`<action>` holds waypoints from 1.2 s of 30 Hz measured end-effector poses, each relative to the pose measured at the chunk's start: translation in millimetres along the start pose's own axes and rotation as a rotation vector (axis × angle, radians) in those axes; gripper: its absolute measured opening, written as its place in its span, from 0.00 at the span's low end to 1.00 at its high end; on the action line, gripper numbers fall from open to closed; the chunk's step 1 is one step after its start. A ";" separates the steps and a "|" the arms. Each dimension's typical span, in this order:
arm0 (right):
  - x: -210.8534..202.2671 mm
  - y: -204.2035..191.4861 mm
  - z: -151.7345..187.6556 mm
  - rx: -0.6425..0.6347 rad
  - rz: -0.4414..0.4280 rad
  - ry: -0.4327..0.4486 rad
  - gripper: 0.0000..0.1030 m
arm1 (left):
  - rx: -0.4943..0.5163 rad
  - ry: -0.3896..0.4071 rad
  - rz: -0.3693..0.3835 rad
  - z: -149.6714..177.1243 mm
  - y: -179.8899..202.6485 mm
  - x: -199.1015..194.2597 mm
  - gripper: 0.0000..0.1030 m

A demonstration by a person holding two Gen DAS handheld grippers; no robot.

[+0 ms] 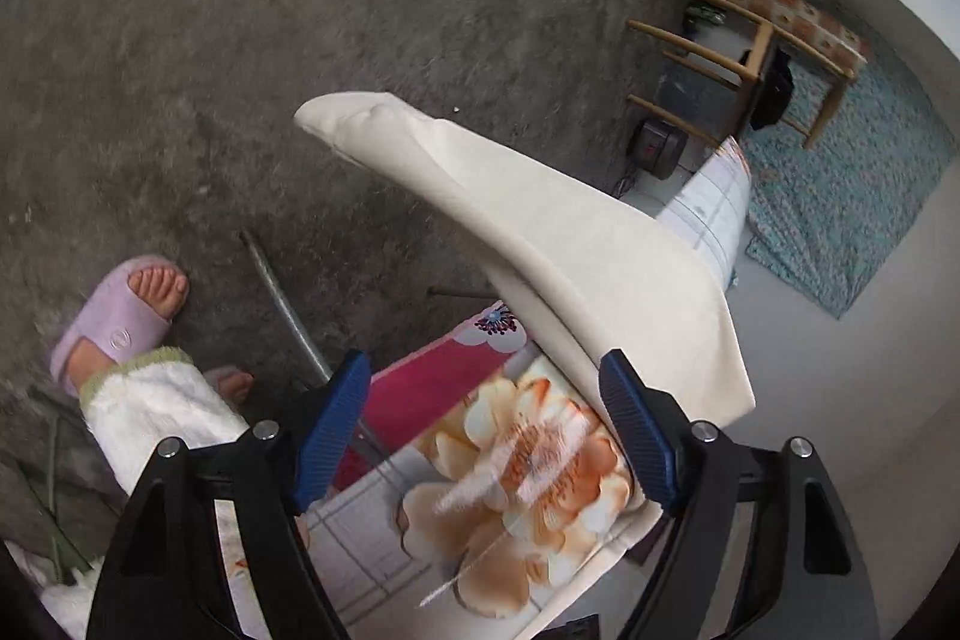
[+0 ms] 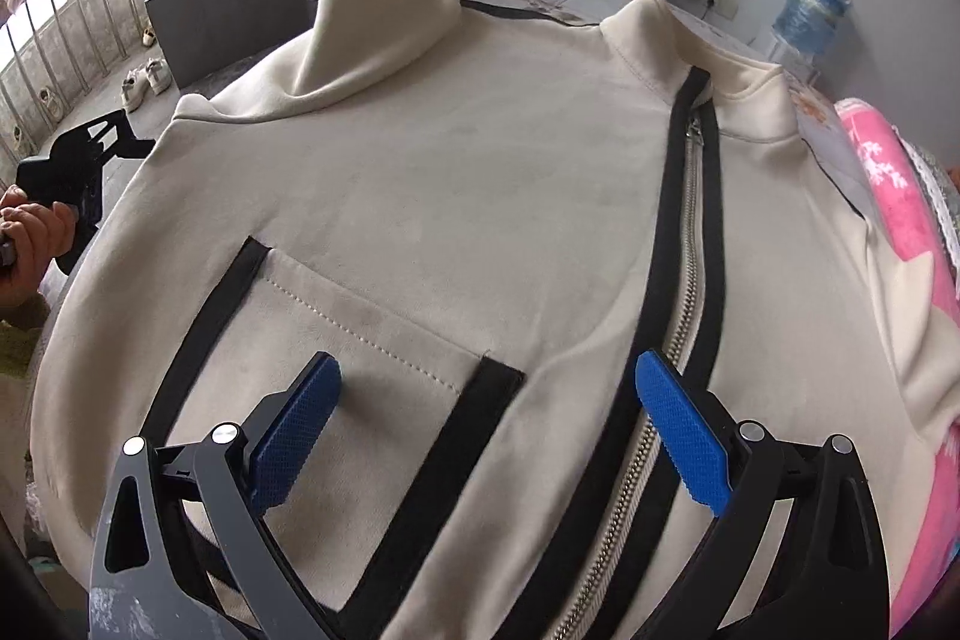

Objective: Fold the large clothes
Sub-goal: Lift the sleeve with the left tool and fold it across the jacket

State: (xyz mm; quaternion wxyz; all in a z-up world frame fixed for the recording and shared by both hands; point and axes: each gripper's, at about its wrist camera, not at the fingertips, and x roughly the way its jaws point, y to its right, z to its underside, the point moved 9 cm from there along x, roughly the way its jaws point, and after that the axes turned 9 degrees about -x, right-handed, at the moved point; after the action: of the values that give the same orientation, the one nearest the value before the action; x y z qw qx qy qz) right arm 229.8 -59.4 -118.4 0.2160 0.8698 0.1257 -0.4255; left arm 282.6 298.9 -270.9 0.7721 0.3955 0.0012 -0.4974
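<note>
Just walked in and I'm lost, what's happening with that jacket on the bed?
A person is folding a cream zip jacket spread front-up on a flower-print bed cover. Both grippers are open and hold nothing: the right gripper hovers over the pocket and zipper, the left gripper sits at the bed's edge beside a sleeve.

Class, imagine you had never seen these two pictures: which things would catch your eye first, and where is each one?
The cream zip-up jacket fills the right wrist view, spread flat with its black-edged zipper running up right of centre and the open right gripper above its pocket. In the left wrist view, a cream sleeve juts off the flowered bed sheet over grey floor, beyond the open left gripper; a foot in a lilac slipper stands left.
</note>
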 end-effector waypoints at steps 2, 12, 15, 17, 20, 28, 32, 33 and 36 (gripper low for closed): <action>3.2 -5.2 -9.8 0.001 0.002 0.012 0.92 | -0.055 -0.042 0.028 -7.3 -2.5 15.2 0.77; 9.8 4.9 -21.5 0.063 0.005 0.003 0.92 | -0.116 -0.069 0.006 -50.6 2.2 65.0 0.80; 12.6 9.6 -20.2 0.083 0.003 0.001 0.92 | -0.067 -0.032 -0.020 -57.9 5.7 69.7 0.68; 13.9 12.7 -19.0 0.100 -0.002 -0.001 0.92 | -0.020 -0.029 -0.040 -61.3 11.9 74.4 0.47; 13.2 17.4 -17.4 0.107 0.009 0.003 0.92 | 0.053 0.023 -0.080 -65.5 22.1 69.6 0.12; -6.2 38.3 -11.6 0.130 0.028 0.051 0.92 | 0.530 0.486 -0.169 -17.7 124.7 -40.9 0.06; -27.4 51.1 -4.1 0.167 0.020 0.097 0.92 | 0.970 0.743 -0.152 103.8 207.4 -92.1 0.07; -33.8 54.0 -1.7 0.177 0.017 0.109 0.92 | 1.101 0.794 -0.156 143.9 222.2 -93.8 0.07; -57.5 65.3 8.2 0.210 0.019 0.150 0.92 | 1.443 0.812 -0.139 266.2 236.3 -73.9 0.08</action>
State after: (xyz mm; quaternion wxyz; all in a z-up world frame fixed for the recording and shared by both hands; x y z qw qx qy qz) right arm 215.5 -122.5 -59.6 0.1178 0.9182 0.0879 -0.3678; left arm 322.7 238.2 85.2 0.2359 0.9413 -0.0152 -0.2411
